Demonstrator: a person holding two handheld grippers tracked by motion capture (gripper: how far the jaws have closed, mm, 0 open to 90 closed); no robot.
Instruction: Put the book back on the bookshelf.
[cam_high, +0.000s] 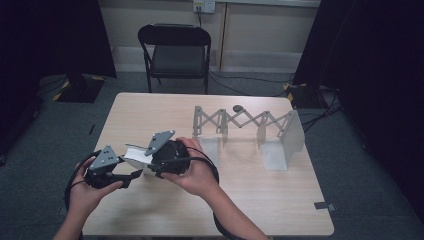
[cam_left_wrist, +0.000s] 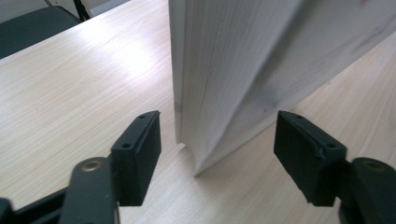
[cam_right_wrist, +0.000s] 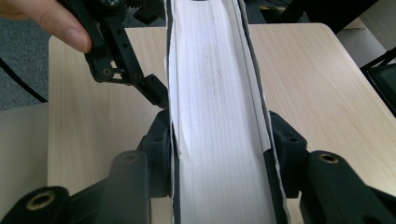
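A book is clamped by the right hand-held gripper near the counter's left edge; the open left hand-held gripper is aimed at its corner.

Dim room from above: dark curtains frame a softly lit bench, with faint shadows beside the folding rack. In the left gripper view, pale glare brightens the bench left of a blurred white book. The right gripper view's near edges are soft.

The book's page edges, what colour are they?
White, with fine grey lines between the pages of the book. The right gripper view shows it best, where the right claw clamps it.
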